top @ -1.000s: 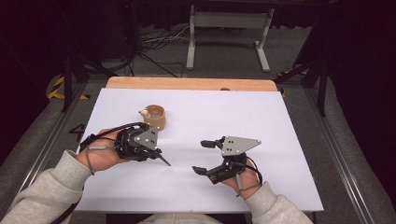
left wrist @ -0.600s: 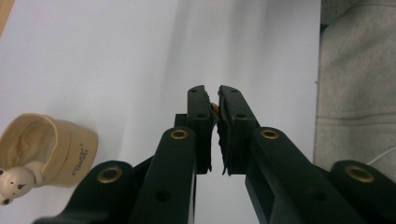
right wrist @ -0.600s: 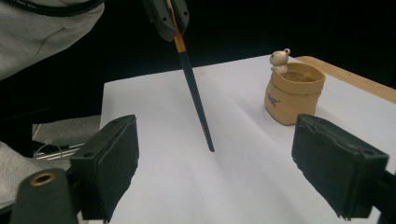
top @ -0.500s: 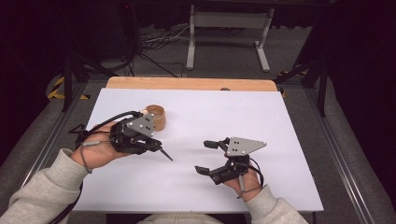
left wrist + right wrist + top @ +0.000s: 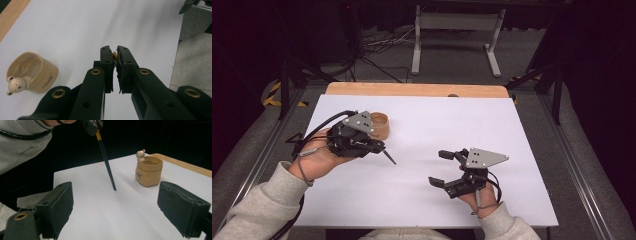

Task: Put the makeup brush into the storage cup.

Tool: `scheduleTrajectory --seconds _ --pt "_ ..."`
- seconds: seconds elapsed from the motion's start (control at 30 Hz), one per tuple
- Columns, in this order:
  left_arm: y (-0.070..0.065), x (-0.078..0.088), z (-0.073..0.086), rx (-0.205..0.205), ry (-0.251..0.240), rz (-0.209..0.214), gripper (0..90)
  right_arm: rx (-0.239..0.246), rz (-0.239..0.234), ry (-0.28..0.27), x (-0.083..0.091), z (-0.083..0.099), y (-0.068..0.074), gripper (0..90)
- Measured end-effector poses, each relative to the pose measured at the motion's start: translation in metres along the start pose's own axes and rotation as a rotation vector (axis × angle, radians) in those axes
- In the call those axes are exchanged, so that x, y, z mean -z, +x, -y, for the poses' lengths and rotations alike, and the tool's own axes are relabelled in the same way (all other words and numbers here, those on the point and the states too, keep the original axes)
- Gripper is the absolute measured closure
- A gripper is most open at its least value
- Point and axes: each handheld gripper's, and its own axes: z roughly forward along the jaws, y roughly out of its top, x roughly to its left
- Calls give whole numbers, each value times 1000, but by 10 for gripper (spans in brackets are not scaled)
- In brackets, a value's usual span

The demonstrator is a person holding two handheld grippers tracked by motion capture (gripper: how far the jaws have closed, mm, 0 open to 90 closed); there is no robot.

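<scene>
black pencil (image 5: 107, 158) pinched in left gripper (image 5: 114, 55); right gripper (image 5: 441, 167) wide open.

tiny print on cup (image 5: 47, 80), unreadable

A white table (image 5: 422, 200) carries one tan cup (image 5: 381, 126).

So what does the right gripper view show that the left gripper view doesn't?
The right gripper view alone shows the long black pen with an orange top hanging point down from the left gripper, plus the grey sleeve. The left gripper view alone shows the jaws closed on just an orange end. Both show the tan bear-trimmed ceramic cup on the white table.
</scene>
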Motion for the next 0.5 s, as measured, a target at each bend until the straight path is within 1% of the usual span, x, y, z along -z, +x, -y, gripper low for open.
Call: scheduleTrajectory --seconds 0.03,0.07,0.13,0.17,0.23,0.27,0.33,0.4,0.5 --pt "2 0 1 18 -13 -8 838 -2 1 -3 1 0 0 138" --pt "2 0 1 27 -19 -10 838 -3 3 -5 2 0 0 139" --pt "3 0 1 35 -29 -19 838 -7 5 -11 4 1 -1 139" --pt "4 0 2 47 -41 -27 838 -7 9 -10 6 1 -1 139" --pt "5 0 2 49 -48 -31 838 -12 12 -13 7 2 -2 138" --pt "5 0 2 58 -56 -36 838 -12 12 -13 7 2 -2 138" --pt "7 0 2 71 -72 -53 838 -15 17 -13 9 3 -2 138" --pt "10 1 1 89 -81 -64 838 -12 24 -13 11 3 -3 138" --pt "15 2 0 125 -105 -84 838 -21 30 -18 15 5 -6 138"
